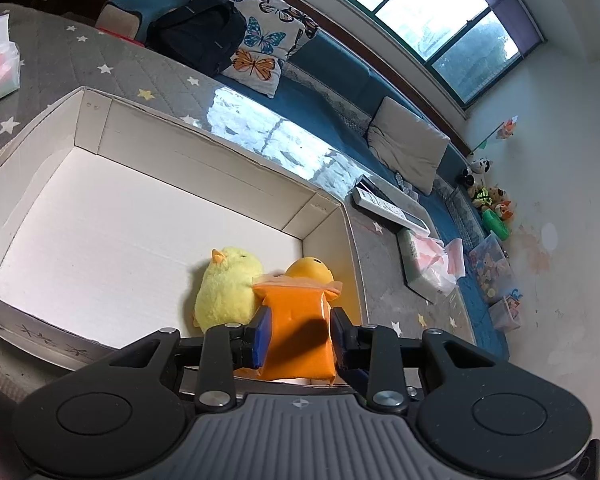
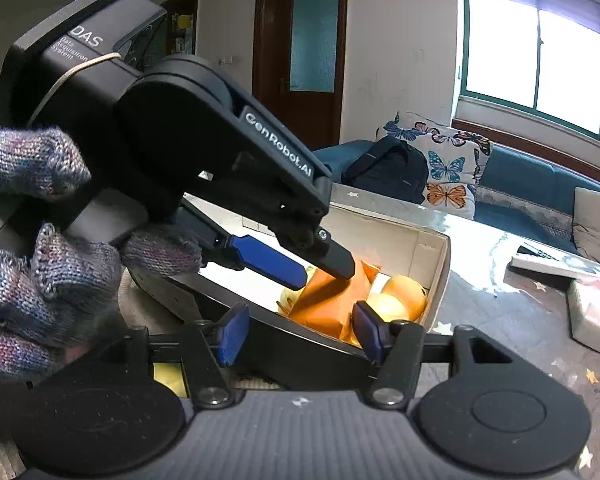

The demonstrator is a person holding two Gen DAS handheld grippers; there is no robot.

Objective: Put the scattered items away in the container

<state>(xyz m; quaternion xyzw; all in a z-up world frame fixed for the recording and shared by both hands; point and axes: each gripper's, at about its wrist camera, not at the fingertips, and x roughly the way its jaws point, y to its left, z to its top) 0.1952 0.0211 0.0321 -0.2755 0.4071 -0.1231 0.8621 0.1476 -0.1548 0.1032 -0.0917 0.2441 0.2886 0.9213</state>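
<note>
The left tool point(image 1: 299, 336) grips an orange packet point(image 1: 300, 332) between its blue pads, above the near right corner of the white cardboard box point(image 1: 204, 152) on the table. A yellow chick plush point(image 1: 226, 288) and an orange plush point(image 1: 310, 270) lie inside — just beyond the packet. The right tool point(image 2: 300, 334) hangs wide with nothing between its fingers, outside the box's near wall.

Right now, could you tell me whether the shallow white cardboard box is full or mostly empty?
Mostly empty. The white cardboard box shows bare floor; only a yellow plush chick and an orange round toy sit in one corner.
</note>
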